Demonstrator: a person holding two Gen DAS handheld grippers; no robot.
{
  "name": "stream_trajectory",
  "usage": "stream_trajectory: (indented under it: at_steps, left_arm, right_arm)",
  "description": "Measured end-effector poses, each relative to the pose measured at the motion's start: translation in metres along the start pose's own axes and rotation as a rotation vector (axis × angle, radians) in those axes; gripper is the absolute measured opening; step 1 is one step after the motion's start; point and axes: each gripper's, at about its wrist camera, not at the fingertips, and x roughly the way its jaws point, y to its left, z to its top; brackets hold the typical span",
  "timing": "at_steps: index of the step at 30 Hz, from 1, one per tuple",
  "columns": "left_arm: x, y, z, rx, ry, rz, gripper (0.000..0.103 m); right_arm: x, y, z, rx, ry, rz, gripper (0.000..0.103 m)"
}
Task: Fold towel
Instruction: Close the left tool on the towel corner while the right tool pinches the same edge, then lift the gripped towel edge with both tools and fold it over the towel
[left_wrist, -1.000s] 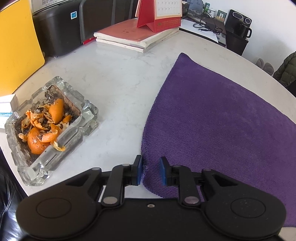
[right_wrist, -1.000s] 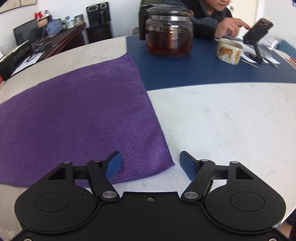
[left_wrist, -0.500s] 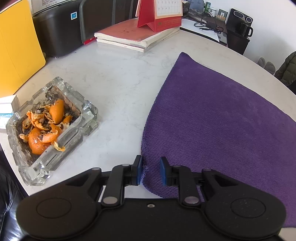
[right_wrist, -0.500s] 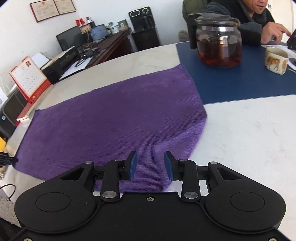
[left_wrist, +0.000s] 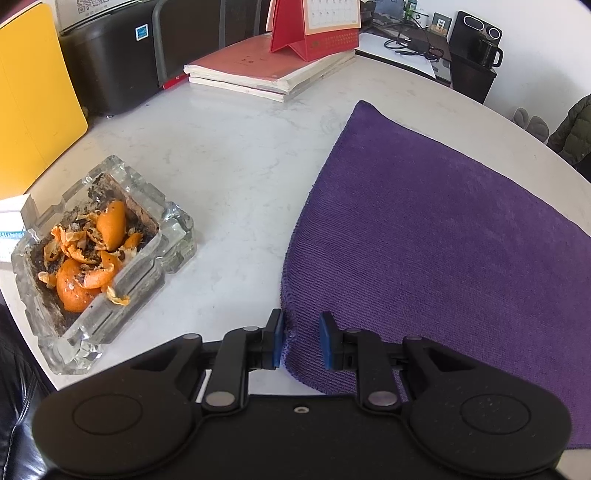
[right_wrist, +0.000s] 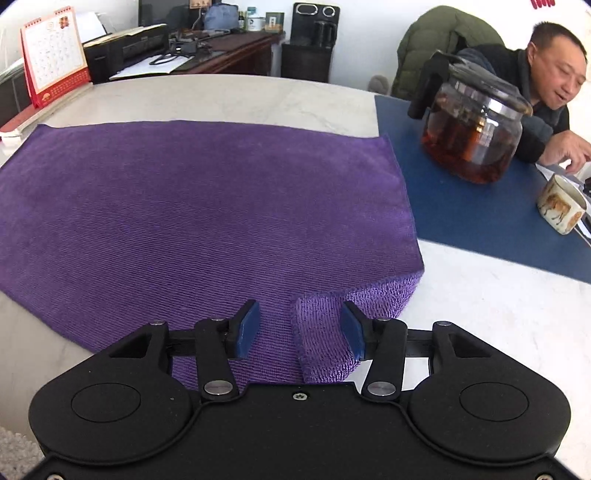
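On the marble table (left_wrist: 236, 155), 1 purple towel (right_wrist: 207, 206) lies flat except its near right corner, flipped up showing the looped underside. Right gripper (right_wrist: 300, 328): jaws have just been opening, corner flap between them against the 3 o'clock pad, far pad clear, so not gripped. Left gripper (left_wrist: 302, 341): jaws narrow, near left corner's edge between them; clamped or only straddling, can't tell from this angle.

Risks: right flap slips free on lift; left pinch too shallow, so an uneven fold. A sweep toward 1 o'clock could hit the teapot (right_wrist: 476, 136).

Count: 1 ashtray (left_wrist: 99, 266), 1 cup (right_wrist: 561, 208), 1 calendar (left_wrist: 314, 27).
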Motion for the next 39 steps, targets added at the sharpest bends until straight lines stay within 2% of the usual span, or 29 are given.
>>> stream_trajectory:
  at_steps: [4,6,8,9,11,15,24,28,34,39]
  left_arm:
    - [0.0,0.0,-0.001,0.004,-0.001,0.0,0.019]
    - [0.0,0.0,-0.001,0.007,-0.001,-0.001,0.019]
    - [0.0,0.0,-0.001,0.01,0.0,-0.004,0.019]
    - [0.0,0.0,-0.001,0.011,0.0,-0.004,0.019]
    - [0.0,-0.001,0.0,0.016,0.0,-0.003,0.019]
    - [0.0,0.0,0.0,0.026,0.007,-0.013,0.019]
    - [-0.003,0.003,-0.003,0.023,0.039,-0.03,0.01]
    - [-0.004,0.0,-0.004,0.045,0.045,-0.015,0.014]
    - [-0.005,-0.002,-0.004,0.067,0.057,0.025,0.026]
    - [-0.006,0.002,-0.005,0.038,0.063,0.014,0.026]
  right_arm:
    - [-0.001,-0.007,0.001,0.041,0.018,-0.015,0.033]
    - [0.0,-0.011,0.001,0.058,0.023,-0.025,0.022]
    - [0.0,-0.019,0.002,0.106,0.032,-0.029,0.006]
    - [0.0,-0.028,0.002,0.159,0.039,-0.023,0.004]
    - [-0.001,-0.038,0.002,0.223,0.038,-0.011,0.004]
    - [0.001,-0.047,-0.001,0.266,0.037,0.015,0.004]
    - [0.005,-0.052,0.0,0.261,0.044,0.024,0.004]
    - [0.004,-0.05,0.003,0.249,0.056,0.021,0.004]
    - [0.005,-0.049,0.006,0.25,0.075,0.018,0.004]
    - [0.006,-0.048,0.007,0.243,0.08,0.011,0.004]
